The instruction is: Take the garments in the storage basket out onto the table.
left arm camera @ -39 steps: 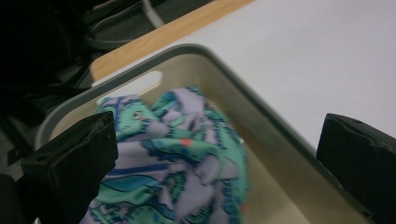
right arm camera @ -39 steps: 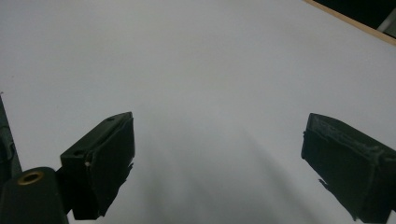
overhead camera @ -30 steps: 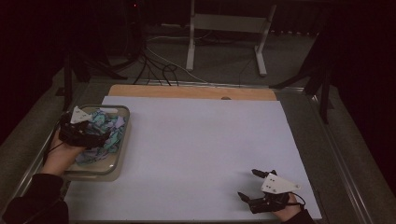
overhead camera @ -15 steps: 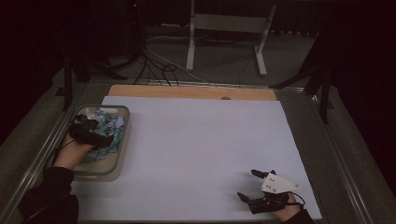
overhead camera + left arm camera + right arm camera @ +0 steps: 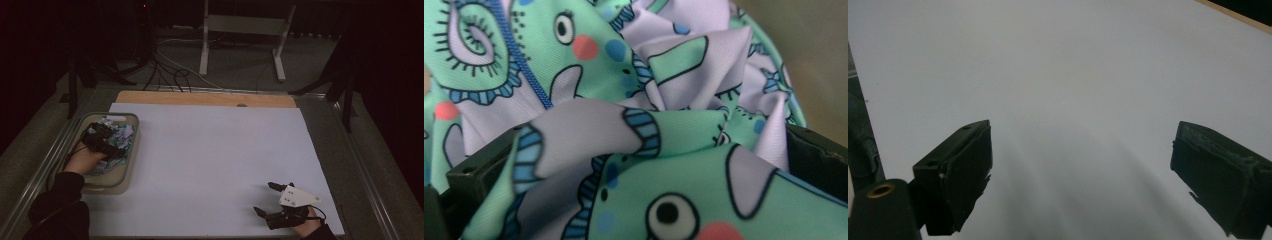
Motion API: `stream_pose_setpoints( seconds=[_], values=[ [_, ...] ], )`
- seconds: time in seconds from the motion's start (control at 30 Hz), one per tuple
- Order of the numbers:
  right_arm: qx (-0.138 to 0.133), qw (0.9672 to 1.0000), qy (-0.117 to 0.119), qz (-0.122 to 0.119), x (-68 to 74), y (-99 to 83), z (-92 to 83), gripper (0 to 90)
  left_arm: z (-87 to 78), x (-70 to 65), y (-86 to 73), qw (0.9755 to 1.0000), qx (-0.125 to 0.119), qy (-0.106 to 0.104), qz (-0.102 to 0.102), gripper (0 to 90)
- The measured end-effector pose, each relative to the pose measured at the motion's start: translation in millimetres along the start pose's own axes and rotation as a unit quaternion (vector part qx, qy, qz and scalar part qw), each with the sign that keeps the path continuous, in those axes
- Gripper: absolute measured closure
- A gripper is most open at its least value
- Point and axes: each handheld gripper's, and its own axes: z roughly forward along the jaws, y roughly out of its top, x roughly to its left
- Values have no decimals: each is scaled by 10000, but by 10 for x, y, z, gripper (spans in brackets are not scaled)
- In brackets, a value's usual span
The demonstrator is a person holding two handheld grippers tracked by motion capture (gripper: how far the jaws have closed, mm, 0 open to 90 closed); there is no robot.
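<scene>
Left gripper (image 5: 102,141) sat down in tray (image 5: 131,120), left side of high view, jaws spread with patterned cloth (image 5: 634,125) bunched between, not yet pinched. Right gripper (image 5: 267,199) rested open on white sheet (image 5: 215,150), lower right, likely waiting clear.

1. The high view looks forward and down from the near side, taking in the whole counter (image 5: 210,150) and the floor beyond.
2. The left gripper view sits very close, pressed against the patterned cloth (image 5: 634,100) in the tray (image 5: 131,120) at the left.
3. The right gripper view looks low across the white counter from its near right corner, a surface shared with the high view.
</scene>
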Motion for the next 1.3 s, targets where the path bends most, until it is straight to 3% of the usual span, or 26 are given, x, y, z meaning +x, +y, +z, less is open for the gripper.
stream_pose_setpoints(
  seconds=[0.27, 0.3, 0.37, 0.4, 0.63, 0.9, 0.93, 1.07, 1.1, 1.13, 1.3],
  values=[
    [16, 10000, 45, -8, 4, 2, 6, 100, 76, 42, -1, 9997, 163, -102, -153, 0],
    [16, 10000, 45, -8, 4, 2, 6, 100, 112, 38, -21, 9998, 204, 30, -81, 0],
    [22, 10000, 45, 7, 5, 1, 3, 100, 139, 24, -28, 9997, 224, 18, -116, 0],
    [22, 10000, 50, 43, 7, 4, 0, 100, 141, 35, -18, 9991, 332, -15, -245, 0],
    [26, 10000, 65, -1, 5, 2, 8, 101, 176, 91, -36, 9976, 413, -254, -494, 0],
    [32, 10000, 65, -7, 8, 4, 11, 101, 141, 65, -33, 9968, 457, -368, -534, 70],
    [21, 10000, 51, -14, 16, 8, 6, 101, 125, 51, -27, 9970, 452, -403, -489, 167],
    [22, 10000, 57, -20, 11, 8, 3, 101, 96, 29, -21, 9969, 438, -519, -400, 333],
    [22, 10000, 57, -20, 11, 8, 3, 101, 85, 17, -19, 9970, 417, -549, -358, 333],
    [18, 10000, 63, -14, 16, 8, 6, 102, 67, -8, -18, 9970, 393, -611, -284, 441],
    [33, 10000, 71, -41, 16, 7, 8, 102, 28, -42, -32, 9980, 319, -543, -109, 594]
  ],
)
